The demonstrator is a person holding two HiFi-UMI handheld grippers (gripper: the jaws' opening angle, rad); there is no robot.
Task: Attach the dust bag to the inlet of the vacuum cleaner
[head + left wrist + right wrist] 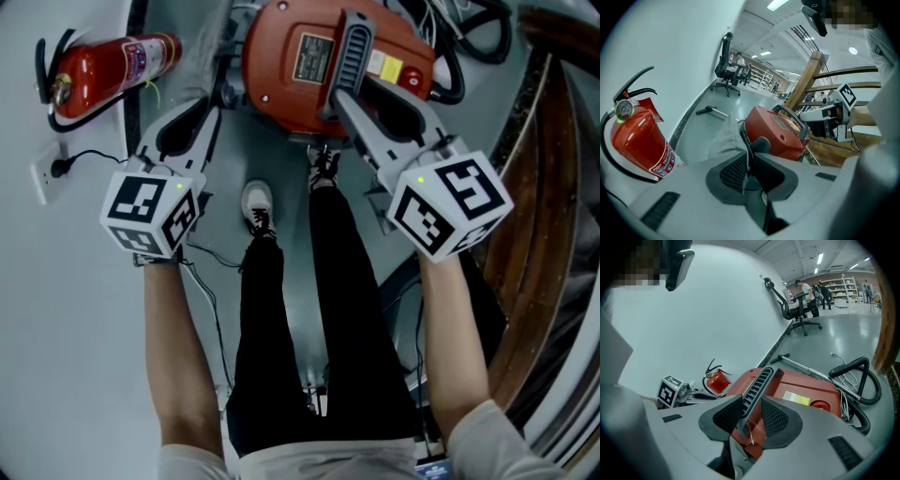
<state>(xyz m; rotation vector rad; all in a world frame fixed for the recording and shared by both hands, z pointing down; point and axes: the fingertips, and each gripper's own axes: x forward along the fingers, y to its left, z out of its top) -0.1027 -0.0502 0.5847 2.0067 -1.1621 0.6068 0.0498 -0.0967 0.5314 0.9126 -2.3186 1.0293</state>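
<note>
Left gripper view was the one that worried us. The dust bag (723,140) was just a thin grey flap running forward from the left gripper (749,161), towards the red vacuum cleaner (776,133) on the floor. We couldn't pick out the inlet in any view. Our guess: push the bag on blind and its edge folds over or misses the opening. With so little cloth pinched, it could also slide out or tear under a tug. And if the right side hauled on the handle (757,385) while the left pushed, the vacuum could tip or skid. The hose (862,369) and cables lay just beyond the right fingers, so they looked like a snag risk too.

Now the fingers. The left ones were nearly closed, with the bag's thin dark edge clamped between the pads and the cloth fanning out ahead of them. A fire extinguisher (640,140) lay off to their left, well apart.

The right gripper (751,404) had its fingers narrow around the black ribbed handle on top of the vacuum. One pad was pressed on it and the other was at least just beside it, so we read that as a grip.
</note>
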